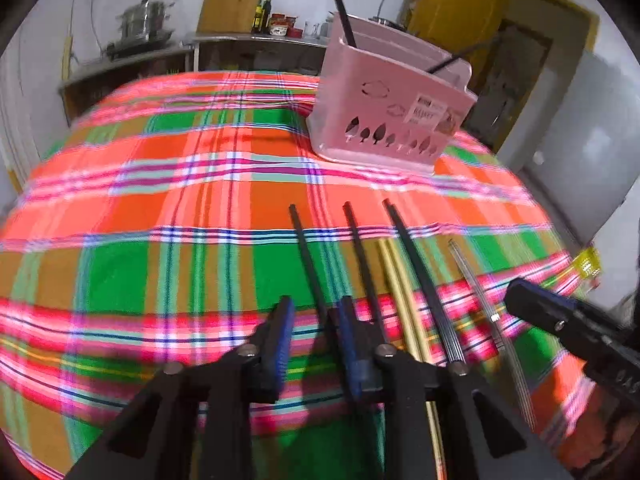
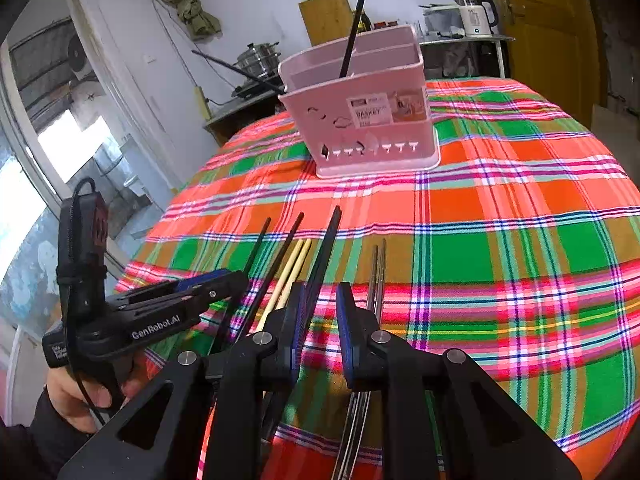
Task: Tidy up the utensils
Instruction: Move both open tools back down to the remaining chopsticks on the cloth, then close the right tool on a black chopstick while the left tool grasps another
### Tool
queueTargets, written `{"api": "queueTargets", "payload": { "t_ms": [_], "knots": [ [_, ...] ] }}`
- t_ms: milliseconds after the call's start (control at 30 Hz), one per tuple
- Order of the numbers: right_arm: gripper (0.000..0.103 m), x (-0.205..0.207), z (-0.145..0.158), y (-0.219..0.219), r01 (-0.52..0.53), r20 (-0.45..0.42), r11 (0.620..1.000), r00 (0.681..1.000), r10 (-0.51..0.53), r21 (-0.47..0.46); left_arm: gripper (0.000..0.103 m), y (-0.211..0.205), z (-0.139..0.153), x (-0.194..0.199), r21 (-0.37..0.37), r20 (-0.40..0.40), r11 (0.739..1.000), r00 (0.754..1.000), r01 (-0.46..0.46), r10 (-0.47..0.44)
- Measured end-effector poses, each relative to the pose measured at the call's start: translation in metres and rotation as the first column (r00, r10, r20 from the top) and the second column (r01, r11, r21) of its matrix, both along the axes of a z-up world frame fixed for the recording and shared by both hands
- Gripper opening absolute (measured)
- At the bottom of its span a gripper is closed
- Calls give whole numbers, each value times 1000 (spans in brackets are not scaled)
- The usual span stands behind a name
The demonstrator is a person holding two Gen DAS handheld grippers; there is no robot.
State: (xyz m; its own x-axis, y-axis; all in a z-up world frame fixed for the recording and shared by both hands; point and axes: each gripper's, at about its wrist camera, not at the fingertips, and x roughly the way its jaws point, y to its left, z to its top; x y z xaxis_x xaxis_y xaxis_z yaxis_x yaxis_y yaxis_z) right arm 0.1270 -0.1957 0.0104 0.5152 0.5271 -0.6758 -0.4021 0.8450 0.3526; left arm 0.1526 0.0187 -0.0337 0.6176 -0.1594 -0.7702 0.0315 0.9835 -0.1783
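On the plaid-clothed worktop (image 1: 160, 184), just in front of the pink plastic utensil basket (image 1: 384, 112), lie thin, light, stiff, slick black chopsticks (image 1: 316, 276) – best pinched mid-shaft – both the left tool (image 1: 316, 344) and the right tool (image 2: 322, 332) standing slightly apart, empty.

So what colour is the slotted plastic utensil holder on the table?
Pale pink plastic utensil holder; clearest in the right wrist view.

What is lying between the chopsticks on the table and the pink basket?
Nothing: only bare checked tablecloth separates the chopsticks from the pink basket. Both wrist views show this.
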Motion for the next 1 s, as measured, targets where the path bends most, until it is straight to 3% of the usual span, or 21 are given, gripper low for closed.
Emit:
{"api": "queueTargets", "payload": {
  "t_ms": [33, 400, 633, 667, 1000],
  "knots": [
    [16, 1, -1, 2, -3, -4, 1000, 1000, 3, -7, 10, 1, 0, 0, 14, 0, 1000, 1000, -7, 7],
    [16, 15, -25, 32, -43, -74, 991, 997, 33, -128, 9, 26, 1, -10, -12, -7, 1000, 1000, -22, 22],
    [14, 21, -25, 37, -31, -64, 982, 998, 19, -186, 9, 28, 0, -8, -36, -11, 999, 1000, -17, 17],
    [10, 22, -26, 37, -30, -65, 980, 998, 18, -196, 9, 28, 0, -9, -34, -11, 999, 1000, -17, 17],
    [10, 33, -24, 48, -36, -74, 967, 997, 18, -251, 10, 13, 0, 0, 67, -23, 998, 1000, -10, 12]
  ]
}}
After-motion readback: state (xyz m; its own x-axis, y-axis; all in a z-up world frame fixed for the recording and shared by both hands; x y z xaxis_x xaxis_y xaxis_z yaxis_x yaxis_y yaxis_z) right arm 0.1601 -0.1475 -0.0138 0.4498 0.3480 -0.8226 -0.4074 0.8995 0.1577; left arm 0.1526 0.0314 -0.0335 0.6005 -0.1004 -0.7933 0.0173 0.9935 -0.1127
